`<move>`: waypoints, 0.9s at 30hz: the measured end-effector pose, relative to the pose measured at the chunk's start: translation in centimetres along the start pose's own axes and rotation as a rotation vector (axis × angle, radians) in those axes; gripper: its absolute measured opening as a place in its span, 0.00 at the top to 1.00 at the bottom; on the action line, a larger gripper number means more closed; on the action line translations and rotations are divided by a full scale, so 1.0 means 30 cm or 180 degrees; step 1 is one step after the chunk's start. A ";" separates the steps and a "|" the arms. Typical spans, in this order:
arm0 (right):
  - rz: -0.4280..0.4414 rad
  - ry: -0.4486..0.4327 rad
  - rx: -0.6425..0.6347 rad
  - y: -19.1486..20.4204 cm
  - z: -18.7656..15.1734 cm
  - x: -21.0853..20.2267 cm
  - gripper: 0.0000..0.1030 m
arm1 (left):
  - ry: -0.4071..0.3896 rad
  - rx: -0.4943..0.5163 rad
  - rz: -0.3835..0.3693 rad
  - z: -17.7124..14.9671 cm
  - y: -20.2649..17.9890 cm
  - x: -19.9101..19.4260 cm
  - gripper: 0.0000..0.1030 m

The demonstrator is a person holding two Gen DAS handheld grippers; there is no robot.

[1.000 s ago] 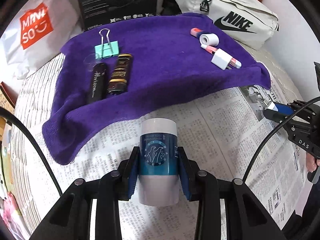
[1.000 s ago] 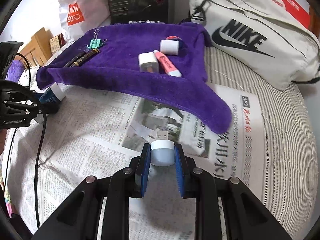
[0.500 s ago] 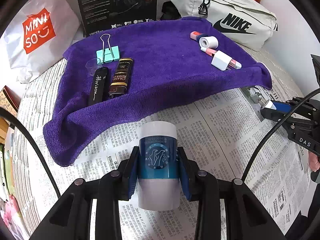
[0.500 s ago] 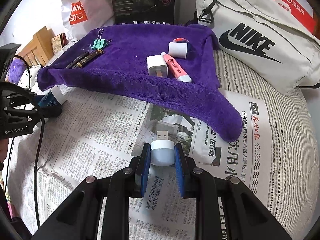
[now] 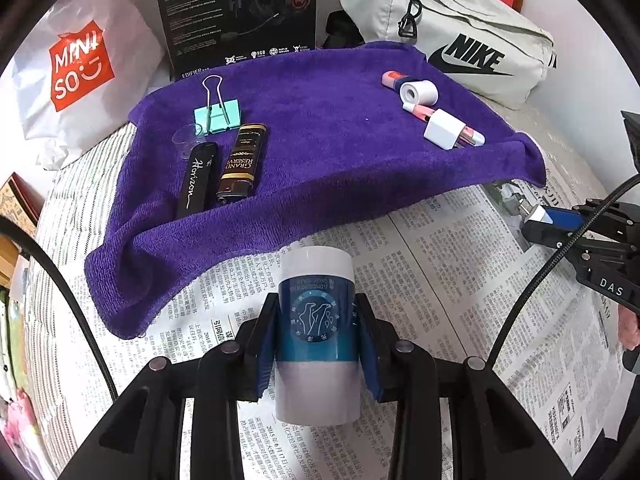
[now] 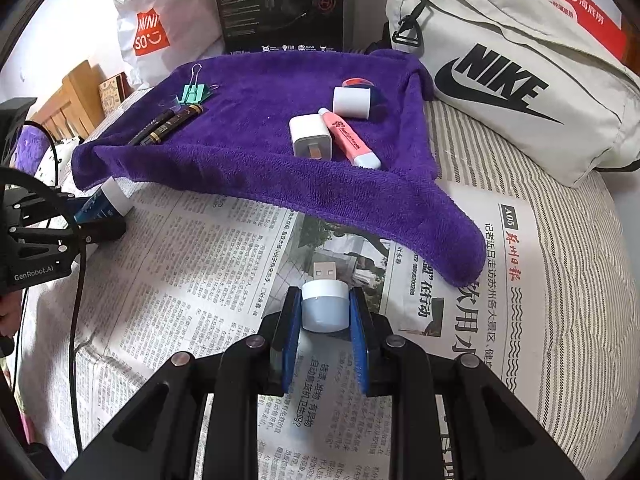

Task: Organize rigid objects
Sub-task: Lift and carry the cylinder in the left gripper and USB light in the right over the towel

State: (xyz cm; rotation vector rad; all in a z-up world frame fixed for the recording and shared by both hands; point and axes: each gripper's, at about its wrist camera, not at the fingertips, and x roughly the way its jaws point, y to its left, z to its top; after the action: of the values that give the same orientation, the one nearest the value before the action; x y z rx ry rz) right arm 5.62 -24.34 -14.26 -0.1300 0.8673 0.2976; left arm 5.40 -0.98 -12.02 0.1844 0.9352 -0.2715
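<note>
The left tongs (image 5: 316, 340) are clamped on a white bottle (image 5: 315, 336) with a blue label, pinched across its middle and lifted over the newspaper (image 5: 460, 280), just short of the near edge of the purple towel (image 5: 328, 152). The bottle looks like smooth, stiff plastic, probably light; its round, glossy wall could twist or slide between flat pads, so the grip on the labelled band, near the middle of its length, seems the sound place.

The right tongs (image 6: 325, 312) are closed on a small USB plug-in light (image 6: 324, 304), holding its pale rounded body with the metal plug pointing forward, also over the newspaper and near the towel's drooping corner. It appears small, hard and very light; the rounded body gives little flat surface, so it could pop out if squeezed off-centre, and the plug end is best left alone.

The towel already carries two groups. On one side lie a green binder clip (image 5: 218, 114), a black pen-shaped case (image 5: 198, 180) and a lighter (image 5: 240, 168) side by side. On the other, a white charger (image 6: 311, 136) touches a pink highlighter (image 6: 350, 140), with a white roll (image 6: 352, 101) just behind. The open purple middle looks free for setting down. The towel's raised front fold stands between both tongs and that space, and the soft bed beneath may let a bottle tip over or roll.
</note>
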 end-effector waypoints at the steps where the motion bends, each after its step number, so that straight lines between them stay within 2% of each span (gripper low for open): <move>1: -0.0003 0.0005 -0.0004 0.001 0.001 -0.001 0.77 | -0.0007 -0.0035 -0.0015 -0.002 0.006 -0.004 0.67; 9: 0.0061 -0.0013 0.0014 0.007 0.025 -0.027 0.77 | -0.0163 -0.0286 -0.0245 -0.011 0.079 -0.059 0.67; 27: 0.0209 -0.0182 0.0006 0.021 0.117 -0.084 0.77 | -0.0256 -0.0315 -0.0255 0.039 0.106 -0.116 0.67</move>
State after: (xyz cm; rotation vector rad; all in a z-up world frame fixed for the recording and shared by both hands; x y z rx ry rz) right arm 6.45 -23.44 -10.07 -0.0911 0.8163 0.3604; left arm 5.33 2.24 -8.39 0.0447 0.8753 -0.3038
